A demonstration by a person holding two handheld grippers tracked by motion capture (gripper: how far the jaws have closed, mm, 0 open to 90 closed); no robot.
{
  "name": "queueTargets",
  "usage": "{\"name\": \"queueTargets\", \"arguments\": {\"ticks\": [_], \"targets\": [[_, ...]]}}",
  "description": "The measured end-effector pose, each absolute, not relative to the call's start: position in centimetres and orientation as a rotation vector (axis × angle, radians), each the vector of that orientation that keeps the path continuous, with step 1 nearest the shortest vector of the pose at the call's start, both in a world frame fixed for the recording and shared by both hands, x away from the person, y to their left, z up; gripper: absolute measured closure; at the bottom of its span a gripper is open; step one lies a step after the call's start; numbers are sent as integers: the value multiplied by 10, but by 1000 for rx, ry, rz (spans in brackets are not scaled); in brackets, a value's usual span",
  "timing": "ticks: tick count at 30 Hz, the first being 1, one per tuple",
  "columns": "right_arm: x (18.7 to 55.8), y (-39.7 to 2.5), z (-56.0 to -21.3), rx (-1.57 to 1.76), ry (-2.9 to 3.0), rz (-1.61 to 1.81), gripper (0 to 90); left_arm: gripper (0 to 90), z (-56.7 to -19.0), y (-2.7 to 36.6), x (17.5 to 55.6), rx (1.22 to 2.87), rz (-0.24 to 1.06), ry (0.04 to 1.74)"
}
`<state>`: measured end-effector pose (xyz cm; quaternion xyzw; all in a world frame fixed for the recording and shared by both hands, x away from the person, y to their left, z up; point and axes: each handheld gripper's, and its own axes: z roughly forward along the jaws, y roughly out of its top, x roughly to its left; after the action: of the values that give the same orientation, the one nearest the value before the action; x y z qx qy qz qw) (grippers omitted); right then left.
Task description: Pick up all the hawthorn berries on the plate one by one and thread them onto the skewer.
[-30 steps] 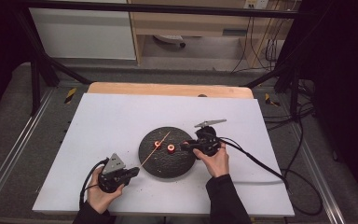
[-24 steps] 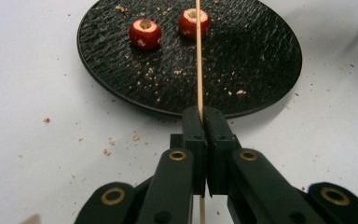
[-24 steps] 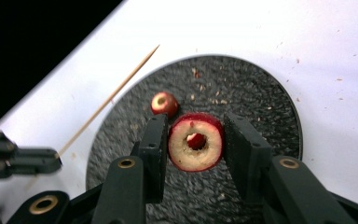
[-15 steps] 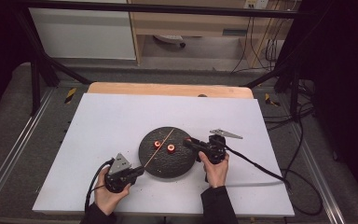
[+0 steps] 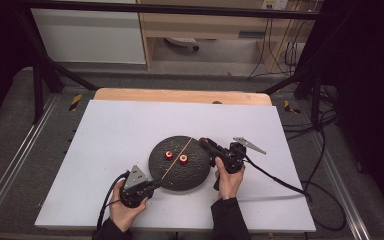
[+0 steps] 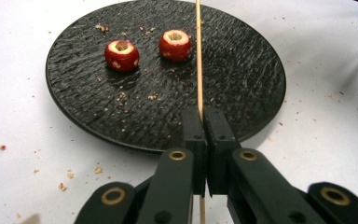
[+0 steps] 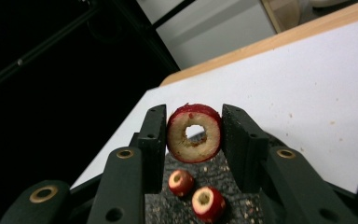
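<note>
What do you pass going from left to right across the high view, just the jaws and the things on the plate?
Left gripper shut on the wooden skewer → left cored red fruit → right cored red fruit → right gripper holding a third cored fruit.

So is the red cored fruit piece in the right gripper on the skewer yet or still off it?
Off it. The right gripper clamps the red cored fruit piece, hole empty; the left gripper holds the thin wooden skewer apart.
</note>
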<state>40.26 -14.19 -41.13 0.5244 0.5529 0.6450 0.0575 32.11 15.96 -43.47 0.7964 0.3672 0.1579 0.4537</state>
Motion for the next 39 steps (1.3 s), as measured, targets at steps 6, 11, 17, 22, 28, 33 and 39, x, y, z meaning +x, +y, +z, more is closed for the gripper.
{"name": "queueTargets", "arguments": {"ticks": [6, 11, 17, 22, 28, 33, 39], "targets": [[407, -142, -409, 1603, 1573, 2014, 623, 881, -435, 153, 318, 1954, 394, 891], [411, -141, -409, 1604, 1509, 2057, 623, 881, -436, 149, 318, 1954, 388, 881], [414, -141, -409, 1607, 1443, 2107, 624, 881, -435, 145, 317, 1947, 390, 868], [414, -139, -409, 1614, 1409, 2147, 624, 881, -434, 142, 316, 1943, 392, 861], [412, -138, -410, 1615, 1386, 2174, 624, 881, -433, 140, 316, 1935, 393, 855], [411, -137, -411, 1618, 1386, 2178, 624, 881, -432, 139, 316, 1931, 396, 848], [410, -136, -412, 1622, 1381, 2206, 624, 881, -431, 137, 317, 1919, 397, 858]]}}
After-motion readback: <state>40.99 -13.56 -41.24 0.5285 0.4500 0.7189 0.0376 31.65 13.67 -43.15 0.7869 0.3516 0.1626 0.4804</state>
